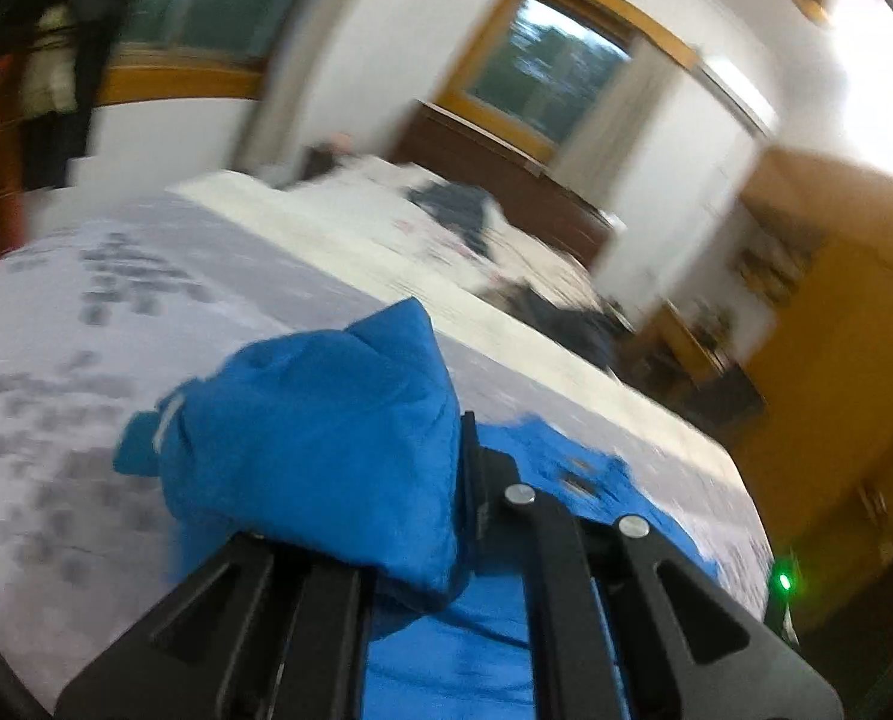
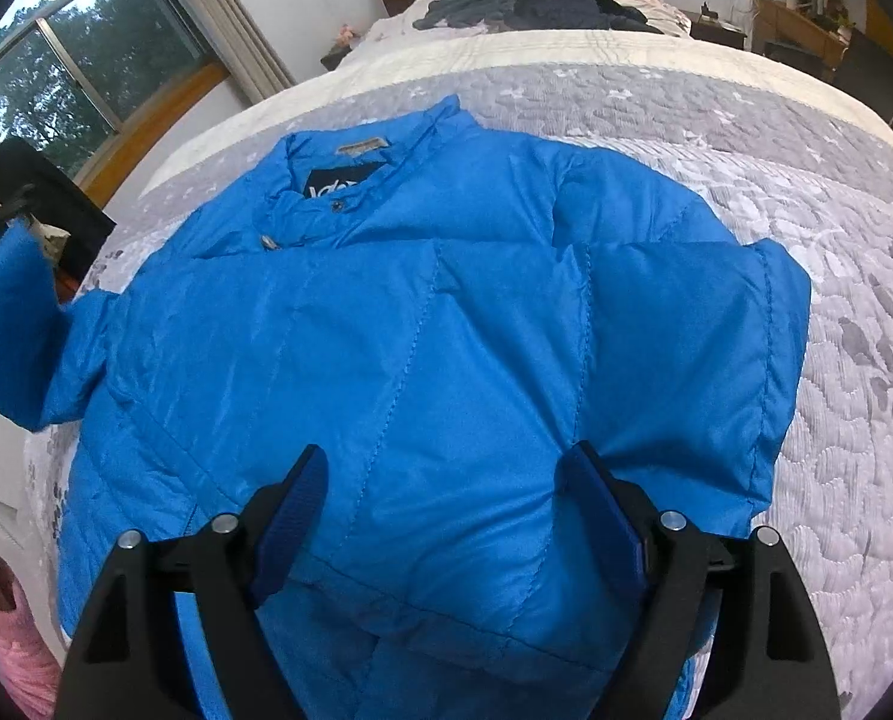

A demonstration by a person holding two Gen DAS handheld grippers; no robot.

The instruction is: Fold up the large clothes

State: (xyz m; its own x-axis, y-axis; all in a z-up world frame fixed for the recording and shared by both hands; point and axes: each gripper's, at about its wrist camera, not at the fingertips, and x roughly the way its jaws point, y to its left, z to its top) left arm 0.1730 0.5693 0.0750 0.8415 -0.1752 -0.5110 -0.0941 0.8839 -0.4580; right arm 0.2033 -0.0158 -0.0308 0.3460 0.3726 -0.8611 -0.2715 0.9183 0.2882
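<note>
Blue puffer jacket [image 2: 422,324] spread flat on grey quilted bed [image 2: 806,192], collar toward headboard, right gripper [image 2: 446,516] jaws wide apart over hem, left sleeve [image 2: 8,324] lifted off jacket's side

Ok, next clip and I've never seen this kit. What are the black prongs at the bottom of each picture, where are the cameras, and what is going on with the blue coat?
There is no robot here. A person holds a two-finger tool in each hand, and a fisheye camera on each tool looks forward along its fingers, so the black prongs are the tools themselves.

The blurred picture comes from the left hand-held gripper, which is shut on the sleeve of the blue jacket and has it raised off the bed. The blur suggests that hand is moving.

The sharp picture comes from the right hand-held gripper. It is open, its fingers spread over the jacket's lower part, gripping nothing.

The jacket lies front up on the grey patterned bedspread. More dark clothes lie by the headboard.
</note>
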